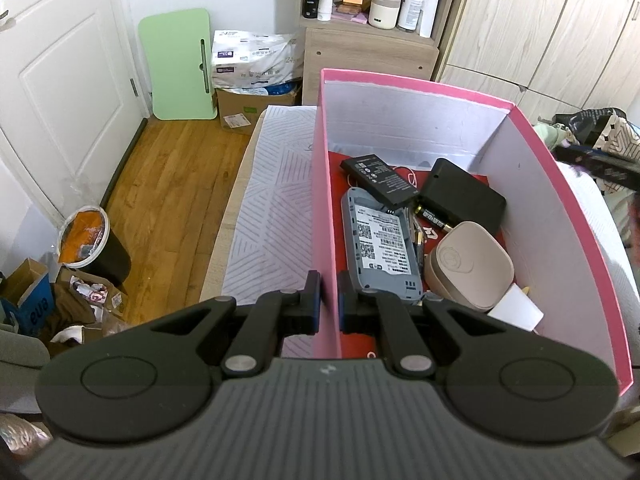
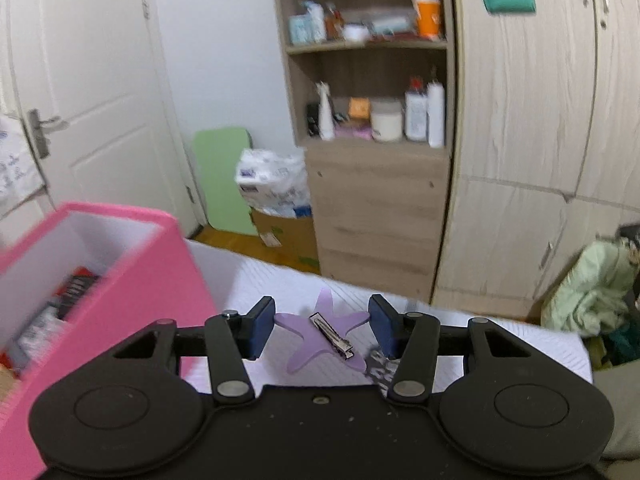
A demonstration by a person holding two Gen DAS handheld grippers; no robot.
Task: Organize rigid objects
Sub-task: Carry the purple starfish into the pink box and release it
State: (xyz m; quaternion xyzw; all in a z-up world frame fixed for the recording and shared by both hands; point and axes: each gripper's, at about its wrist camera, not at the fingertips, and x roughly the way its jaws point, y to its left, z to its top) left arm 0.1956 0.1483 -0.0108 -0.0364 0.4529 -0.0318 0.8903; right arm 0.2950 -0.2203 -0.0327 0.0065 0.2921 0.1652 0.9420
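A pink box (image 1: 520,160) stands on a bed. Inside it lie a grey device (image 1: 378,248), a black battery (image 1: 378,178), a black case (image 1: 460,196), a beige case (image 1: 470,268) and AA batteries (image 1: 434,218). My left gripper (image 1: 329,304) is shut on the box's left wall (image 1: 323,208). In the right wrist view the box (image 2: 120,292) is at the left. My right gripper (image 2: 322,326) is open above a purple star hair clip (image 2: 320,332) that lies on the bed between the fingers.
The striped bed cover (image 1: 272,208) extends left of the box. A bin (image 1: 90,240) and cardboard boxes stand on the wooden floor. A shelf unit (image 2: 372,128) and wardrobe (image 2: 540,120) stand beyond the bed. Clothes (image 2: 592,292) lie at the right.
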